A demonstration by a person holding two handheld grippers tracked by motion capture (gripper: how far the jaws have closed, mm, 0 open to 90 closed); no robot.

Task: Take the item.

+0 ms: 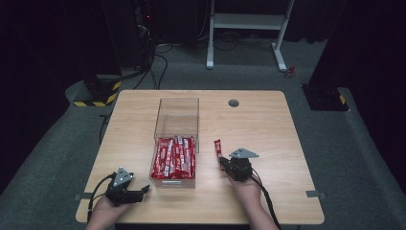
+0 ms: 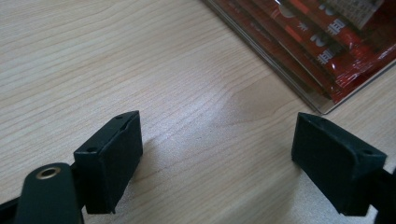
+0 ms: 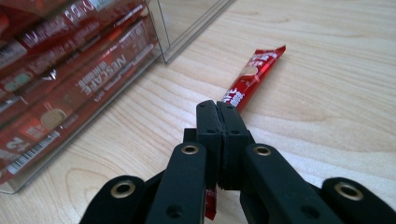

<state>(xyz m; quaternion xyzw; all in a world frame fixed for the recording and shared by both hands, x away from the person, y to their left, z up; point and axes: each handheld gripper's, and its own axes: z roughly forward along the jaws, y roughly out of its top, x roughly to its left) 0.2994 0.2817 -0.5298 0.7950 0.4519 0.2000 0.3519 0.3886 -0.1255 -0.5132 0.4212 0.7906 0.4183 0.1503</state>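
Note:
A clear plastic box (image 1: 176, 139) stands mid-table, its near half packed with several red coffee stick packets (image 1: 173, 158). One loose red stick packet (image 1: 218, 149) lies on the wood just right of the box. My right gripper (image 1: 224, 164) is shut on that packet's near end; the packet (image 3: 250, 79) runs forward from between the closed jaws, and its tail pokes out below them. My left gripper (image 1: 143, 190) rests open at the table's front left, jaws wide apart over bare wood (image 2: 210, 140), with the box corner (image 2: 322, 105) ahead to its right.
The wooden table (image 1: 258, 120) has a round grey cable grommet (image 1: 233, 103) near its far edge. Beyond the table are a white stand (image 1: 246, 28), cables on the floor and dark equipment bases with yellow-black tape (image 1: 95, 98).

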